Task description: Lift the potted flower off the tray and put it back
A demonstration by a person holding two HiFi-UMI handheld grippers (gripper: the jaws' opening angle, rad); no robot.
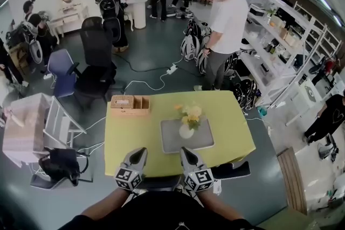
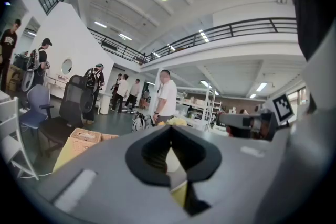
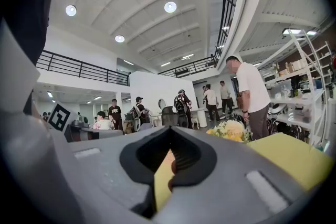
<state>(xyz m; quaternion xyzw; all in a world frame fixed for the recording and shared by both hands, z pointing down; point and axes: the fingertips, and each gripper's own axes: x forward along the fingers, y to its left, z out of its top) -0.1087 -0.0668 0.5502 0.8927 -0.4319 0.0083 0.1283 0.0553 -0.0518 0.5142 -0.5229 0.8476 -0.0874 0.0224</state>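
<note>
The lift is judged not yet begun; this is the approach step. The potted flower (image 1: 187, 118) stands upright on the grey tray (image 1: 168, 143), toward the tray's far edge, and the tray lies in the middle of the yellow-green table (image 1: 121, 137), nearer its near edge. A wooden box (image 1: 130, 105) is set at the far left corner. The left gripper (image 1: 140, 152) and the right gripper (image 1: 184, 151) are held side by side over the near edge, apart from the tray. On both, the jaws are seen closed together with nothing between them. For the next move, one set of jaws would need to be opened, carried forward over the tray and closed around the pot below the blooms.
</note>
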